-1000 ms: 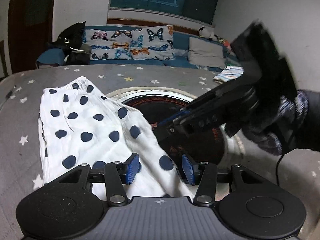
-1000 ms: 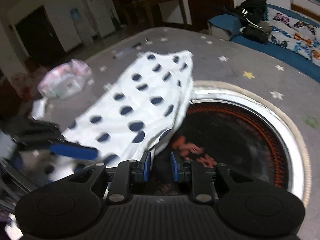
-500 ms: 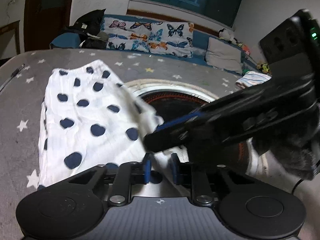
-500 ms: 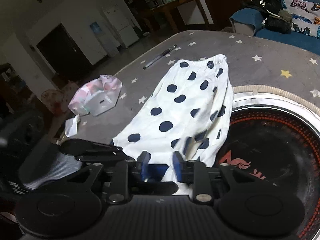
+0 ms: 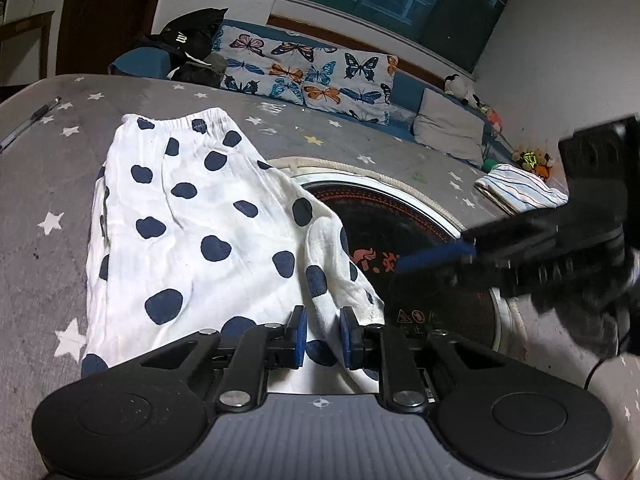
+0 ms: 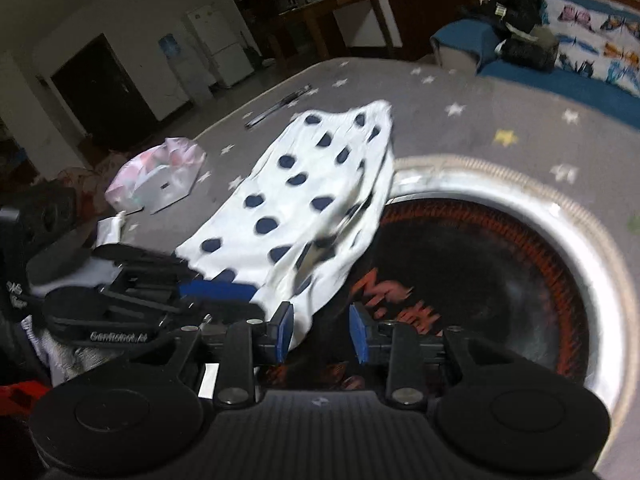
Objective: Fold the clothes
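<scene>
A white garment with navy polka dots (image 5: 208,216) lies on the grey star-patterned tablecloth (image 5: 48,184), its elastic waistband at the far end. Its right edge overhangs a round black cooktop (image 5: 400,224) set into the table. My left gripper (image 5: 323,332) is shut on a raised fold of the near hem. In the right wrist view the same gripper (image 6: 216,290) reaches in from the left onto the garment (image 6: 296,200). My right gripper (image 6: 320,334) stands open over the cooktop (image 6: 480,272), with the hem's edge just touching its left pad. It shows blurred in the left wrist view (image 5: 436,258).
A pen (image 5: 30,122) lies at the far left of the table. A pink tissue pack (image 6: 156,176) sits left of the garment. Folded striped cloth (image 5: 520,194) rests at the right edge. A sofa with butterfly cushions (image 5: 304,68) and a black bag (image 5: 192,40) stands behind.
My left gripper's jaws closed on the near hem and lifted a fold. My right gripper's jaws widened and it drew away to the right, off the garment.
</scene>
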Motion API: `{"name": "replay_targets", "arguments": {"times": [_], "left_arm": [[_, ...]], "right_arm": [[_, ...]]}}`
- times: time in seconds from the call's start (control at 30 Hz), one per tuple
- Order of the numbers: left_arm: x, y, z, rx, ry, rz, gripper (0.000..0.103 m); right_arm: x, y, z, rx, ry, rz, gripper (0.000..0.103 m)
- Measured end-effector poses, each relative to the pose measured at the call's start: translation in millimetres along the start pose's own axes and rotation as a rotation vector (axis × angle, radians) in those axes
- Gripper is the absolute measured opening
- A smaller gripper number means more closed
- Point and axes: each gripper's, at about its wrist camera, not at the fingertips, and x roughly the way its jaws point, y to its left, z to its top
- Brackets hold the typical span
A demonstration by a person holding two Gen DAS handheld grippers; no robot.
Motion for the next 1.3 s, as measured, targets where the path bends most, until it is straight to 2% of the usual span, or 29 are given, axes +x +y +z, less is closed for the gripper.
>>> {"name": "replay_targets", "arguments": {"times": [0.07,0.2,0.27,0.3,0.33,0.4,0.5,0.63,0.73,0.83,0.93,1.0,1.1,1.17,1.3], "left_arm": [[0.1,0.7,0.5,0.000,-0.001,-0.007,0.020],[-0.4,1.2,0.7,0.001,-0.002,-0.012,0.020],[-4.3,0.8,0.7,0.002,-0.011,-0.013,0.024],[-7.6,0.9,0.6,0.005,-0.018,-0.009,0.030],[-10.9,1.0,0.5,0.007,-0.026,-0.005,0.035],[-17.3,2.4,0.1,0.011,-0.036,0.003,0.035],[-23.7,9.0,-1.1,0.021,-0.041,0.029,0.035],[-28.5,25.1,-5.2,0.004,-0.034,0.083,0.031],[-34.6,32.1,-7.7,0.020,-0.049,0.132,0.031],[-39.8,39.1,-7.8,0.013,-0.051,0.150,0.031],[-45.4,39.1,-7.5,0.020,-0.048,0.141,0.032],[-48.6,34.8,-6.5,0.038,-0.054,0.125,0.032],[-48.6,28.9,-3.1,0.066,-0.066,0.115,0.032],[-44.2,31.1,-0.8,0.062,-0.060,0.116,0.032],[-35.4,43.9,-1.1,0.055,-0.037,0.141,0.032]], "right_arm": [[3.7,2.4,-5.9,0.011,-0.003,0.034,0.031],[12.0,6.8,-8.5,0.023,-0.003,0.040,0.031],[15.4,7.2,-9.5,0.030,-0.001,0.030,0.031],[16.0,8.0,-9.9,0.032,0.000,0.023,0.030],[15.9,9.0,-10.2,0.033,0.001,0.015,0.025],[15.7,11.0,-10.8,0.036,0.003,-0.001,0.014],[6.0,18.4,-8.5,0.013,-0.011,-0.043,0.008],[-10.9,22.3,-7.6,0.008,-0.038,-0.119,0.008],[-9.8,20.3,-14.1,0.014,-0.013,-0.203,0.003],[-4.3,13.8,-23.7,0.026,0.015,-0.269,0.003],[-11.0,18.7,-22.5,0.011,-0.017,-0.289,0.005],[-18.6,27.1,-17.1,0.001,-0.056,-0.262,0.008],[-14.5,42.9,-7.9,-0.047,-0.054,-0.225,0.009],[-4.2,50.8,-4.6,-0.076,-0.030,-0.203,0.010],[19.3,54.4,-5.9,-0.101,0.034,-0.195,0.018]]}}
